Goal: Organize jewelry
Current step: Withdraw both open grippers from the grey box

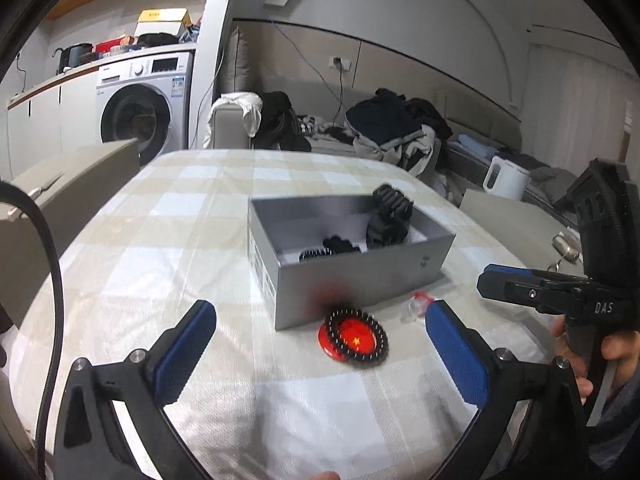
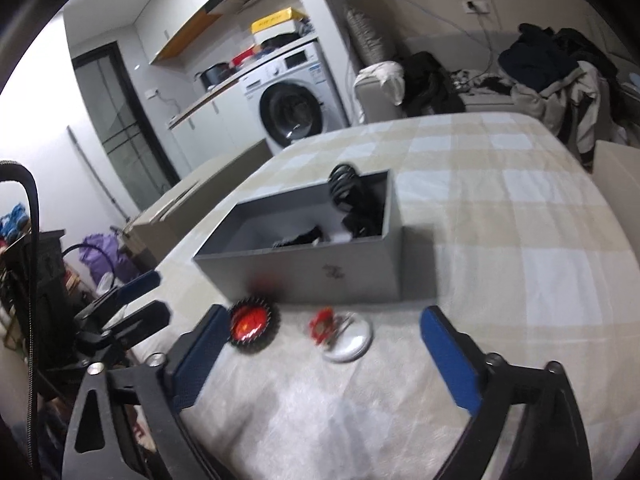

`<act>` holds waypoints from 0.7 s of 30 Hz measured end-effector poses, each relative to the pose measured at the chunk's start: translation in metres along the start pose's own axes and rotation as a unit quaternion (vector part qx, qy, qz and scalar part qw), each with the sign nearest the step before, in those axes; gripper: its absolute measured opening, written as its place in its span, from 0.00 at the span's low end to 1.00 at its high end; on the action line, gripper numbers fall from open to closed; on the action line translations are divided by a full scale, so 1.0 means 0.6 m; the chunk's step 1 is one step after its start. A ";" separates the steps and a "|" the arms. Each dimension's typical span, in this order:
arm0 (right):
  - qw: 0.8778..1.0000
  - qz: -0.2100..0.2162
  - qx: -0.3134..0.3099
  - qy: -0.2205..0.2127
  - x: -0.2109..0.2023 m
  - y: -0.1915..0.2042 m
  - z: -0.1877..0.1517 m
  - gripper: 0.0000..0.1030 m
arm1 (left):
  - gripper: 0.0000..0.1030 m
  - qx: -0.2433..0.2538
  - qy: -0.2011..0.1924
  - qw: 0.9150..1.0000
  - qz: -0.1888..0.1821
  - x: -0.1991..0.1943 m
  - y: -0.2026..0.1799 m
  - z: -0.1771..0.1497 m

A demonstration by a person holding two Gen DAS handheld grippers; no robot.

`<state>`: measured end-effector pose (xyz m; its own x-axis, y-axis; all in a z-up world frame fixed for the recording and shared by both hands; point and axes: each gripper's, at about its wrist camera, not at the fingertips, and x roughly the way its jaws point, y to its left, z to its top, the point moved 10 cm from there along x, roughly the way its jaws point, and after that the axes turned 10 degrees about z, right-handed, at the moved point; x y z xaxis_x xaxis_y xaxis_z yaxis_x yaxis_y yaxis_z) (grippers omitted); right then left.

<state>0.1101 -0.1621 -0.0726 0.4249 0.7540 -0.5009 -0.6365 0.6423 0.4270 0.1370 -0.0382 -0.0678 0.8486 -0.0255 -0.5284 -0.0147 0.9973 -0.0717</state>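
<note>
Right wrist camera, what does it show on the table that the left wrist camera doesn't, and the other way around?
Only the right wrist view shows the white round dish with a small red piece clearly; in the left view just a blurred red and clear edge of it shows. Only the left wrist view shows the white kettle and the hand holding the other gripper. Both show the grey box holding dark items, the red badge ringed by a black bead bracelet, and both grippers open: left gripper, right gripper.
</note>
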 end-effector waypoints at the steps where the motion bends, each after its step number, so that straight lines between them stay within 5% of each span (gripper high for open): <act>1: 1.000 0.003 -0.002 0.003 0.002 0.004 -0.005 0.89 | 0.99 -0.001 0.003 1.000 0.002 0.002 0.001 -0.003; 9: 0.999 0.000 -0.028 0.034 0.031 0.016 -0.027 0.77 | 0.99 0.014 0.023 1.000 0.003 0.007 -0.001 -0.023; 17: 0.998 -0.002 -0.005 0.060 0.061 0.007 -0.040 0.48 | 0.98 0.045 0.041 0.998 0.011 0.019 -0.009 -0.040; 21: 0.998 -0.003 -0.010 0.063 0.066 0.011 -0.040 0.45 | 0.98 0.046 0.042 0.998 0.004 0.016 -0.011 -0.041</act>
<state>0.1076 -0.1313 -0.1077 0.3456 0.7265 -0.5939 -0.6475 0.6427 0.4095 0.1324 -0.0469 -0.0935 0.8014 -0.0190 -0.5979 0.0309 0.9995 0.0096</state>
